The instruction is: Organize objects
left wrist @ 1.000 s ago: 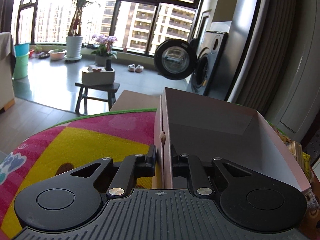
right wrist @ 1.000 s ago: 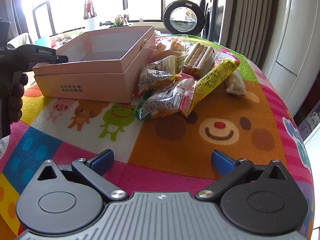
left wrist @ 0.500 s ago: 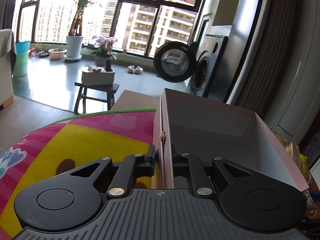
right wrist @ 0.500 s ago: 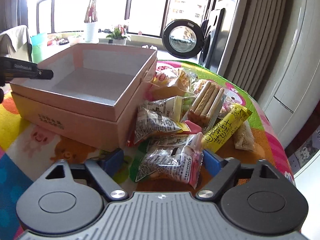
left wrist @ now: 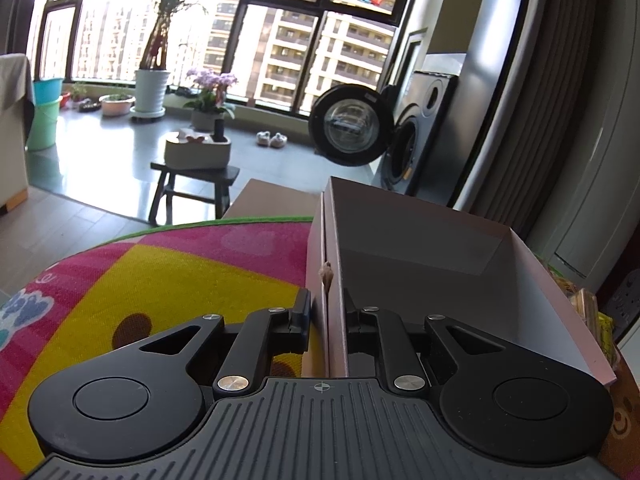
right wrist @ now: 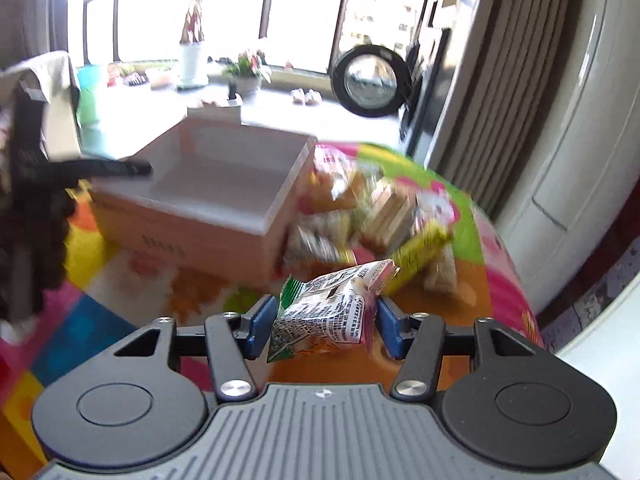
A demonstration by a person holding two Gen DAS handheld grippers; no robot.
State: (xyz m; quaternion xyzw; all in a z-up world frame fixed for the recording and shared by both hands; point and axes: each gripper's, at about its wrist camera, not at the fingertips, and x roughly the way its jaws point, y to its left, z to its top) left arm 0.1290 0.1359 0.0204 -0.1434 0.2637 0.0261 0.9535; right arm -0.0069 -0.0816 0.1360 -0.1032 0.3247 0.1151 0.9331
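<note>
Clamping the box point(left wrist: 420, 280) wall with the left gripper point(left wrist: 326, 320), the person has a snack bag point(right wrist: 328, 312) pinched between the right gripper's point(right wrist: 326, 322) fingers, and next must carry it over the open box and let go.

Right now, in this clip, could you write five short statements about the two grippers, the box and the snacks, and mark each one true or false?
1. The left gripper is clamped on a wall of the pink box. True.
2. The pink box is full of snack packets. False: its inside shows bare.
3. The right gripper has a snack packet between its jaws. True.
4. The other snacks lie to the left of the box in the right wrist view. False: they are piled to its right.
5. The mat under the box is plain grey. False: it is brightly coloured, pink and yellow with a green edge.
</note>
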